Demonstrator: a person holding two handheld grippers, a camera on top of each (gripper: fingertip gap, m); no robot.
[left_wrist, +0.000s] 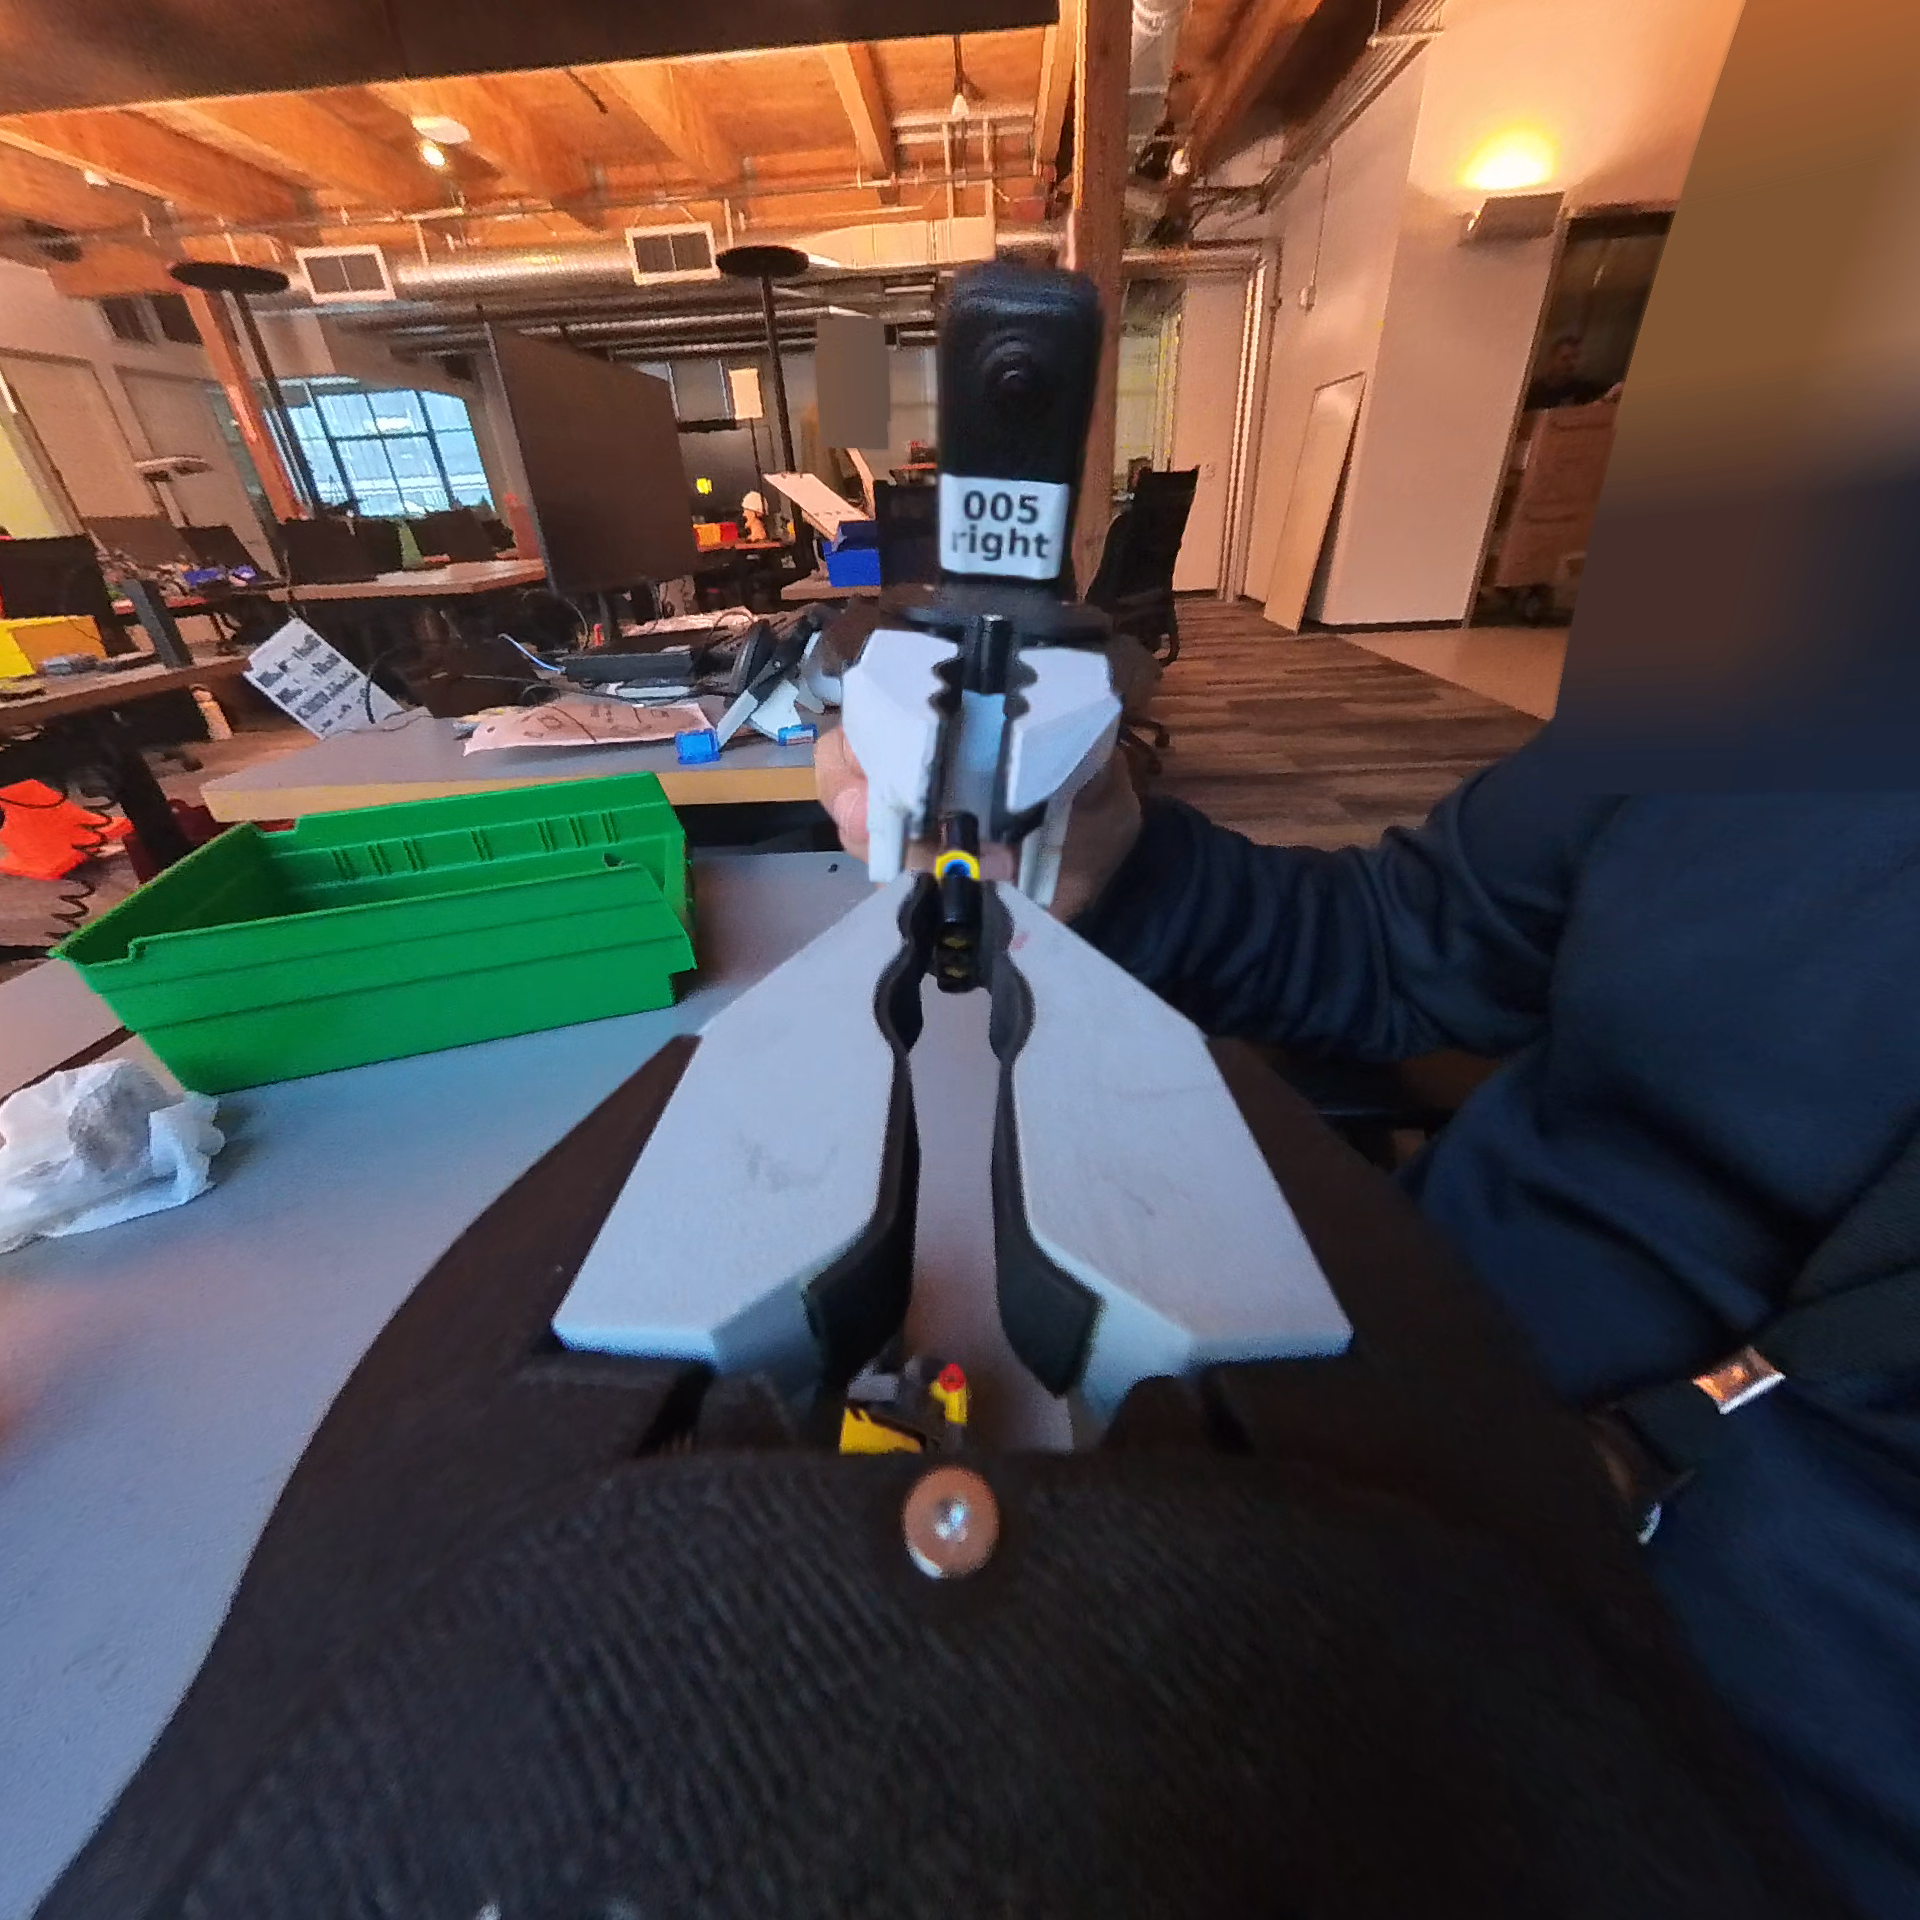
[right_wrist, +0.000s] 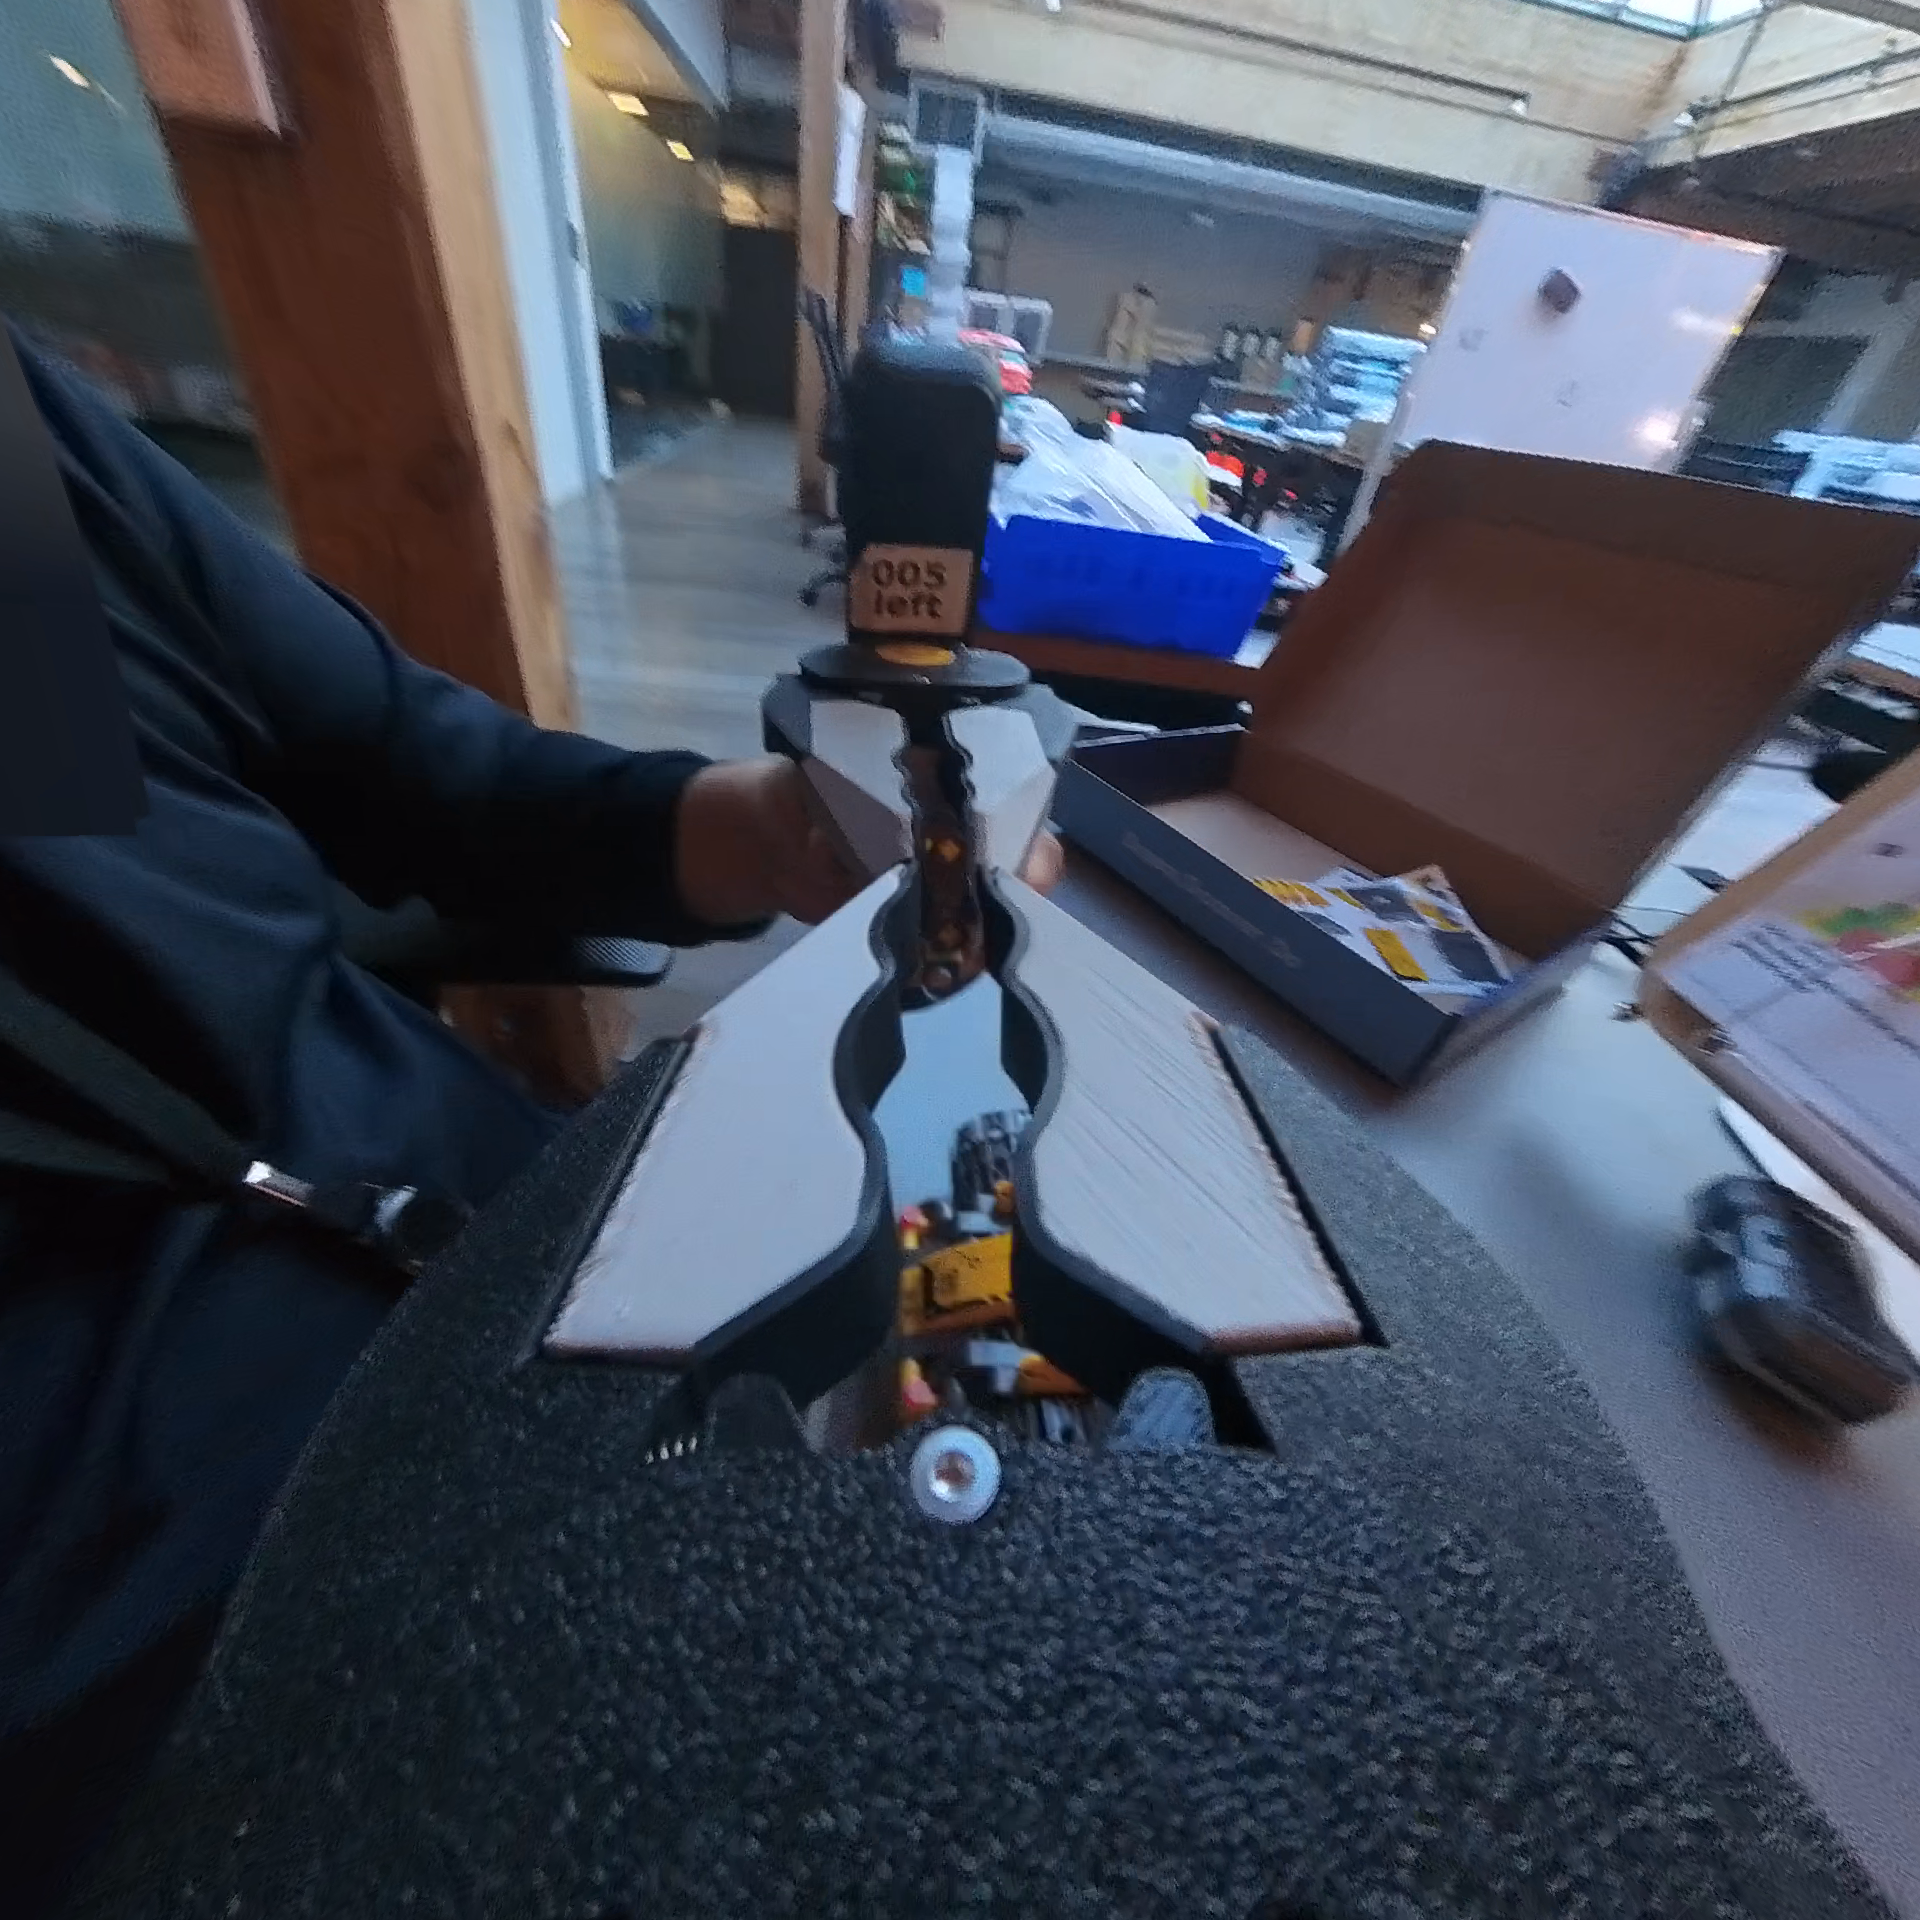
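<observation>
My two grippers face each other, tip to tip, above a grey table (left_wrist: 312, 1247). My left gripper (left_wrist: 956, 906) is shut on a small black rod-like piece (left_wrist: 956, 961) with a yellow and blue ring at its far end. My right gripper (left_wrist: 977, 717), held by a hand, is shut on the same line of black rod from the other side. In the right wrist view my right gripper (right_wrist: 943, 896) pinches the dark piece (right_wrist: 940, 940), and the left gripper (right_wrist: 940, 784) meets it. A yellow and black toy assembly (right_wrist: 956, 1283) lies below the fingers.
A green plastic bin (left_wrist: 395, 935) and a crumpled white wrapper (left_wrist: 94, 1153) lie on the table to the left. An open cardboard box (right_wrist: 1455, 831) with printed sheets and a dark blurred object (right_wrist: 1787, 1299) lie to the right. A person in dark sleeves (left_wrist: 1558, 987) sits close by. Less than 4 cm separates the two grippers' tips.
</observation>
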